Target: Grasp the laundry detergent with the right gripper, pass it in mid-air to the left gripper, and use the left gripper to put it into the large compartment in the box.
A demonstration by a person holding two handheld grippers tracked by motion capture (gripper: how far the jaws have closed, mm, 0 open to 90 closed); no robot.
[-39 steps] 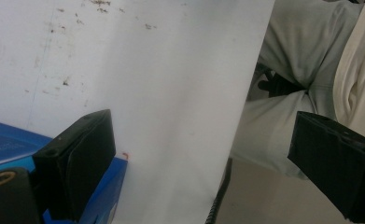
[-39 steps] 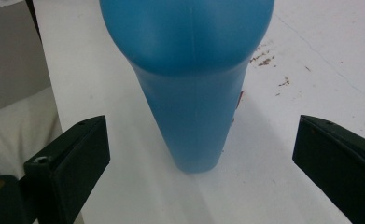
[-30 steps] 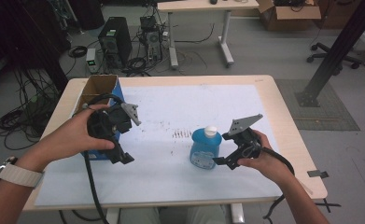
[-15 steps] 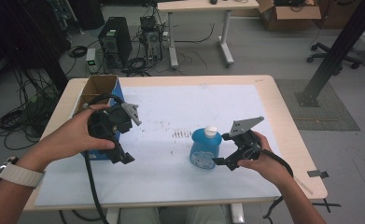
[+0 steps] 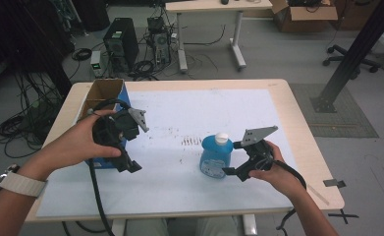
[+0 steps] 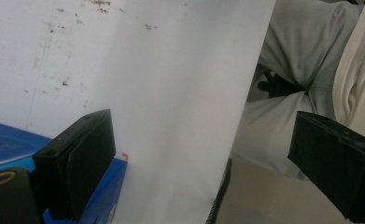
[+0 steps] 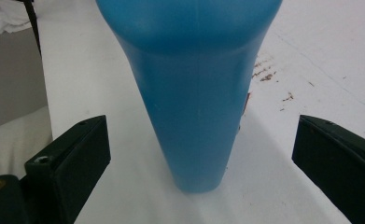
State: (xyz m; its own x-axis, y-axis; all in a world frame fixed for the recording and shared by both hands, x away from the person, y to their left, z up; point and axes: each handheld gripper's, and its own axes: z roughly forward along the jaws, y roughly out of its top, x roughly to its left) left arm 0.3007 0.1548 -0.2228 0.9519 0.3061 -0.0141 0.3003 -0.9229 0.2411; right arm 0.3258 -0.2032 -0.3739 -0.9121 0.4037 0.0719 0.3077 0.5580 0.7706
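The blue bottle (image 5: 214, 157) stands upright on the desk (image 5: 297, 118), between the spread jaws of the right gripper (image 5: 234, 158), untouched. Centre it, then close low on the body. Well left of the bottle, the left gripper (image 5: 125, 147) hangs with jaws apart

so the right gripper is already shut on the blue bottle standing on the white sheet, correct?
Not quite. The right gripper is open: in the right gripper view its jaws stand wide on either side of the blue bottle, with clear gaps and no contact. The rest holds; the bottle stands upright on the white sheet, as the high view shows.
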